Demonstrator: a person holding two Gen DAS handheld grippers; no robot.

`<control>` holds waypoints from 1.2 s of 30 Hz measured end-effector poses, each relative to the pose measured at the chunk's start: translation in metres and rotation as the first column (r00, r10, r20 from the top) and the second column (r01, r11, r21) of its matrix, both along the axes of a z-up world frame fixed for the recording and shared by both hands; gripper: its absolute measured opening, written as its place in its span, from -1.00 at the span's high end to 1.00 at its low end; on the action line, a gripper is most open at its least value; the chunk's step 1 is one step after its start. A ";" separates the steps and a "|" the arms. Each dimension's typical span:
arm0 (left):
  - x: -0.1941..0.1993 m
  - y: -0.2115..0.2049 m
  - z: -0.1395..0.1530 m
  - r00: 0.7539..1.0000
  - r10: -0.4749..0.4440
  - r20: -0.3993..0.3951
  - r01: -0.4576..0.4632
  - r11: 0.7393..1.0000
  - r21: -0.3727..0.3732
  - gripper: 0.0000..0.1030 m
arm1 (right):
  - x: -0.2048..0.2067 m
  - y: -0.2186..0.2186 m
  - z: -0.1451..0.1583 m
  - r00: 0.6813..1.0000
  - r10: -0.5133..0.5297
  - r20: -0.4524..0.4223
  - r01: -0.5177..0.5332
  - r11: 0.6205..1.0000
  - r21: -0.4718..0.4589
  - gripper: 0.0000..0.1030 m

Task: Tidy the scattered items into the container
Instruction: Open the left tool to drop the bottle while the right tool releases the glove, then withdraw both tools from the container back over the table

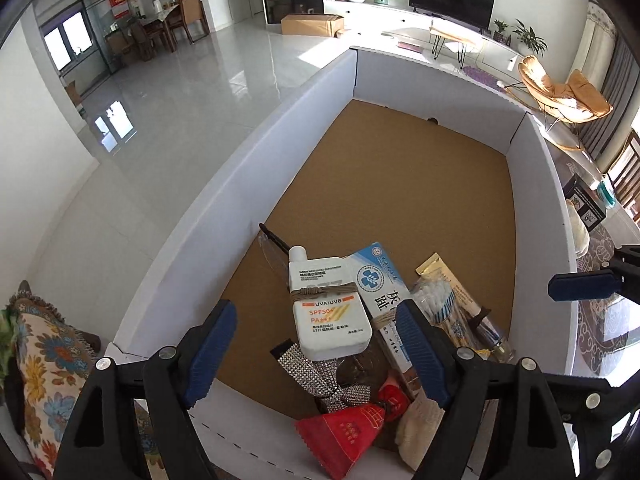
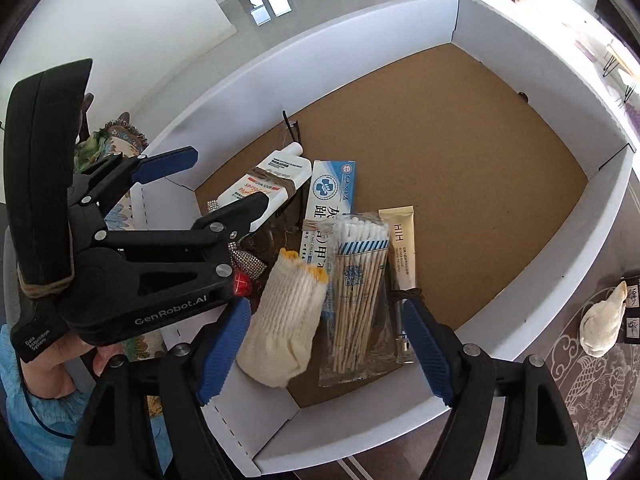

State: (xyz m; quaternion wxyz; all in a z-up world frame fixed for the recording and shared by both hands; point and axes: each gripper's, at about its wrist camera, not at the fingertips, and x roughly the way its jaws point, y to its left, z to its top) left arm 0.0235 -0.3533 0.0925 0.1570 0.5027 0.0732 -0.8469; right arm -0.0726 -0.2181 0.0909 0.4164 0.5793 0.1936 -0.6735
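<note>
**Both grippers open over the box – drop done, pull out clean**

Left gripper (image 1: 316, 356) hangs w/ jaws apart above the pile in the near corner of the box (image 1: 248, 168); pads touch nothing. Sunscreen (image 1: 328, 312) lies flat below it, on top of a blue-white carton (image 1: 376, 280). Right gripper (image 2: 326, 346) is also spread, empty; a knit glove (image 2: 284, 320) and swab pack (image 2: 356, 292) lie between its jaws but aren't pinched. A cream tube (image 2: 402, 240) sits just beside the swabs.

Everything's crowded at the near end; the rest of the box floor is bare. One pale item (image 2: 602, 320) is outside, on the patterned top right of the box wall – prob. next.

How-to, as I judge it: lift straight up, jaws wide, so the pads don't snag the glove or drag the swabs. Keep the two grippers apart; they're close here.
</note>
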 end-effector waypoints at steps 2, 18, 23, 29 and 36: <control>0.003 0.006 0.015 0.999 0.007 -0.035 -0.008 1.000 -0.003 -0.57 | -0.008 0.010 0.015 0.999 -0.042 -0.006 0.042 0.998 -0.038 -0.58; -0.025 0.275 0.030 0.881 -0.437 -0.184 0.457 0.886 0.083 -0.99 | -0.077 0.309 0.088 0.688 -0.714 -0.131 0.641 0.682 -0.351 -0.97; -0.041 0.358 -0.048 0.849 -0.521 -0.094 0.528 0.846 0.078 -0.99 | -0.058 0.436 -0.007 0.466 -0.859 -0.212 0.827 0.508 -0.242 -0.97; -0.053 0.386 -0.104 0.851 -0.524 -0.046 0.525 0.850 0.038 -0.98 | -0.017 0.489 -0.082 0.443 -0.833 -0.332 0.837 0.516 -0.179 -0.97; -0.063 0.382 -0.111 0.870 -0.486 -0.085 0.488 0.873 -0.001 -0.99 | -0.009 0.465 -0.088 0.481 -0.748 -0.457 0.784 0.601 -0.158 -0.97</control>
